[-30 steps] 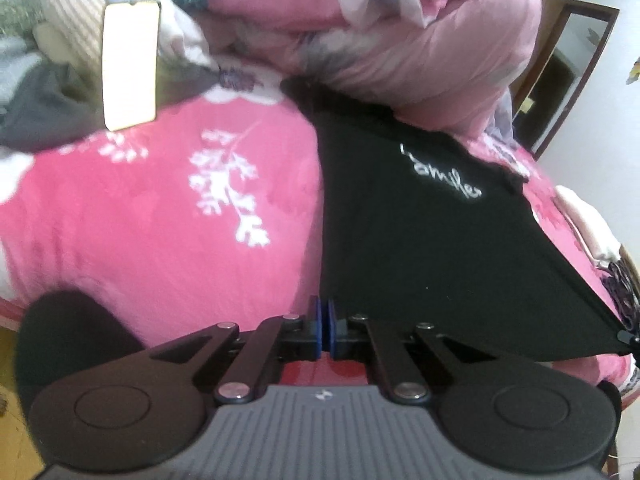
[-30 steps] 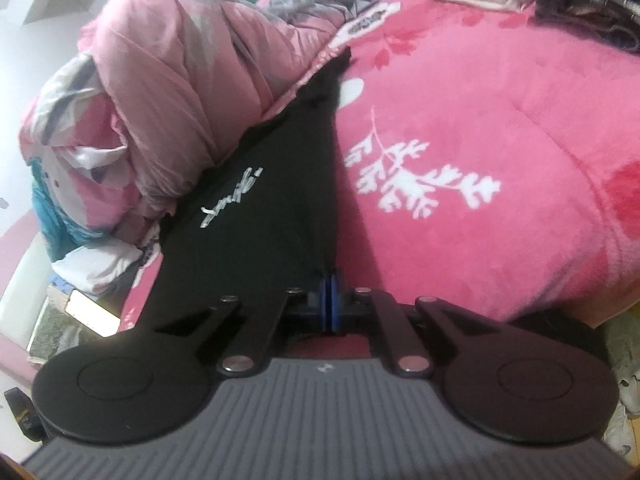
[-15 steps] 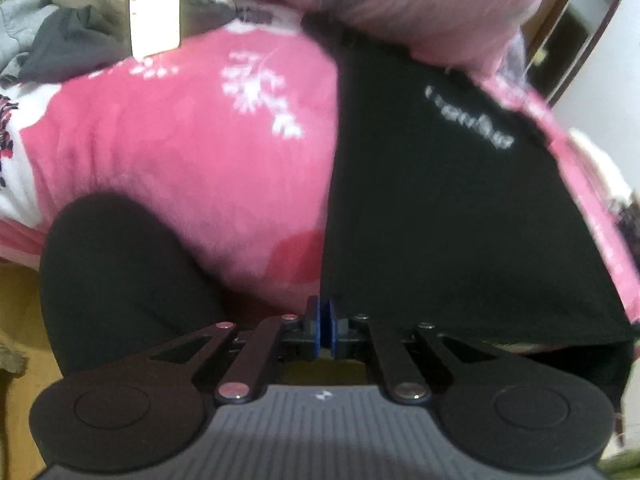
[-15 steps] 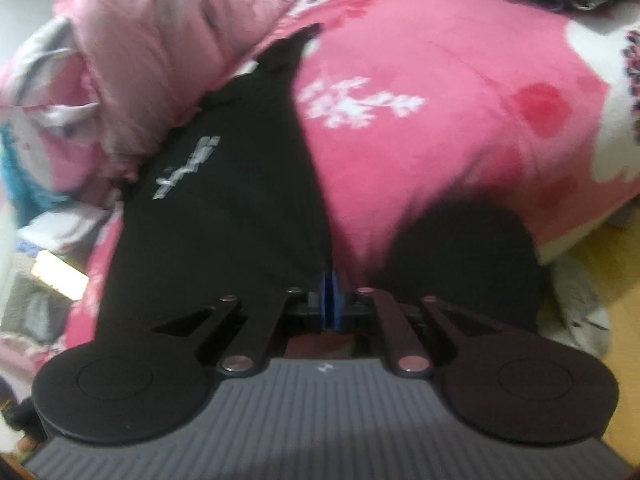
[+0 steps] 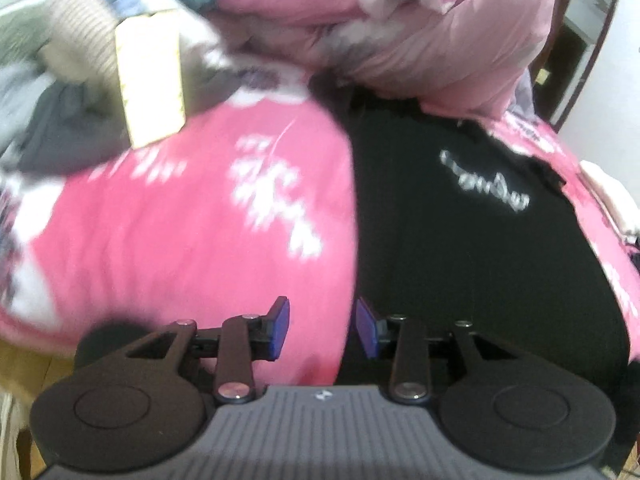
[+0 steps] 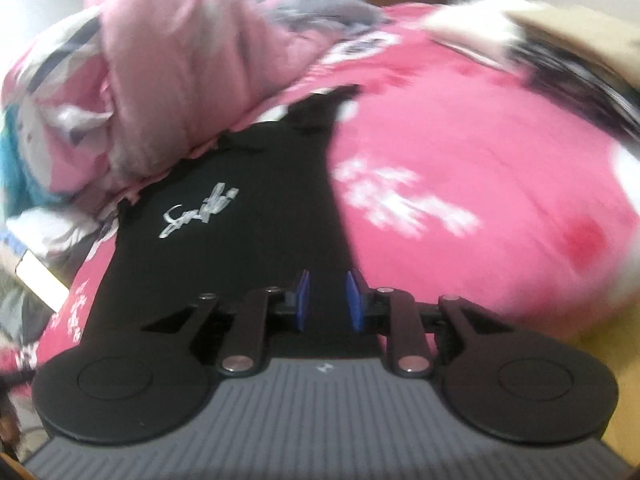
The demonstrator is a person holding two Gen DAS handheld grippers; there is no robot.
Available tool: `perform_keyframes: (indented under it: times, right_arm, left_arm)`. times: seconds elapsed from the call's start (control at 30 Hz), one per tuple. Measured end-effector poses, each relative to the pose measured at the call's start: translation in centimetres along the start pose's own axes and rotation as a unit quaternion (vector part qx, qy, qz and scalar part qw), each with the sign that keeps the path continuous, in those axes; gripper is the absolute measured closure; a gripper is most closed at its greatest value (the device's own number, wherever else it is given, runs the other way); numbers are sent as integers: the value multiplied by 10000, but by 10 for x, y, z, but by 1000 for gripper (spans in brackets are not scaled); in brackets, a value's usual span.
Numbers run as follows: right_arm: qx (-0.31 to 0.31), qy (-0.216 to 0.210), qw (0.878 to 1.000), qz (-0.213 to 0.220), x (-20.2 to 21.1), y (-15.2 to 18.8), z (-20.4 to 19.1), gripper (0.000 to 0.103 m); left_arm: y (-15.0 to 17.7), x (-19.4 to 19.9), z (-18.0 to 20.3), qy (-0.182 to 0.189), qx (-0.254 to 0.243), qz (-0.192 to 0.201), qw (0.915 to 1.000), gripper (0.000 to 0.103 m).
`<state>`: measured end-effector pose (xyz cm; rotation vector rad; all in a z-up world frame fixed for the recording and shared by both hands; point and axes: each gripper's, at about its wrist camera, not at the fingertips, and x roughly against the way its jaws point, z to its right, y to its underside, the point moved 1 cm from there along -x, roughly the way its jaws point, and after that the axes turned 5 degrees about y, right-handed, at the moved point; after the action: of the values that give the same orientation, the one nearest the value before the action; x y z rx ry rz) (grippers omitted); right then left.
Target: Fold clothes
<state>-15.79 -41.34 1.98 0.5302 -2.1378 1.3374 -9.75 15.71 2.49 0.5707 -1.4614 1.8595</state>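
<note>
A black garment (image 5: 472,248) with white script lettering lies spread flat on a pink flowered blanket (image 5: 192,224). Its near hem reaches the bed's front edge. My left gripper (image 5: 322,328) is open just over the garment's left edge, with nothing between its blue pads. In the right wrist view the same black garment (image 6: 248,216) runs away from me, and my right gripper (image 6: 328,300) hangs open above the garment's near right corner, holding nothing. Both views are blurred by motion.
A bundled pale pink quilt (image 5: 432,28) sits at the head of the bed behind the garment. Heaped clothes (image 5: 48,92) and a pale rectangular object (image 5: 150,80) lie at the left. A dark doorway (image 5: 576,40) is at the right. More piled clothes (image 6: 560,52) lie far right.
Both grippers, shut on the garment's near corners while holding it taut, have opened and let go. The garment now lies flat on the blanket.
</note>
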Motion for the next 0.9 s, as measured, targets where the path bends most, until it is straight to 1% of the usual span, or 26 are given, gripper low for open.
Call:
perform_keyframes:
  times: [0.13,0.23,0.33,0.37,0.43,0.5,0.53,0.6,0.63,0.67,0.7,0.73,0.8,0.9]
  right_arm:
    - [408,-240,9989,12,-45,-36,-35,83]
    - [713,-419,9966,20,-78,-63,-61,83]
    - [1017,-598,9930,29,-112,-90,-88,83]
    - [1124,-632,9917,9,-125,-99,-96,83]
    - [1366,-546,9891,-84,-161,-117,-108,82]
    - [1648,-216,9861,21,-193,-137,-111,82]
    - [1737,-51,9848,77,-209,-147,-110,79]
    - [1701,279,9848,203,-235,-170,-99,75]
    - [1660,411,9850,242,-249,-182,-92,70]
    - [1575,474,9861,230,-262,-193,-84,67]
    - [1514,509,9869,226,-273,-203,-78,57]
    - [1505,483,9871,242,-280,-209,-75,54]
    - [1487,432,9876,272,-293,-221,-68,53]
    - [1460,356,9881,318,-314,-239,-58,51]
  left_arm:
    - [-53,-36,24,270,-260,226,9990,55]
    - [-89,-74,49,424,-506,340,9972,54]
    - [-117,-122,73,544,-685,315,9957,54]
    - [-126,-138,79,566,-719,298,9954,54]
    - [-142,-169,88,617,-727,248,9951,54]
    - [-157,-196,96,661,-686,222,9952,54]
    - [-164,-209,99,683,-662,211,9952,54]
    - [-177,-232,104,725,-623,168,9953,54]
    - [-184,-244,107,731,-612,164,9953,54]
    - [-189,-257,109,709,-618,196,9954,54]
    - [-194,-269,111,687,-624,229,9954,54]
    - [-199,-281,113,667,-619,269,9955,54]
    - [-205,-303,114,639,-555,383,9957,55]
    - [-207,-326,111,574,-374,567,9960,55]
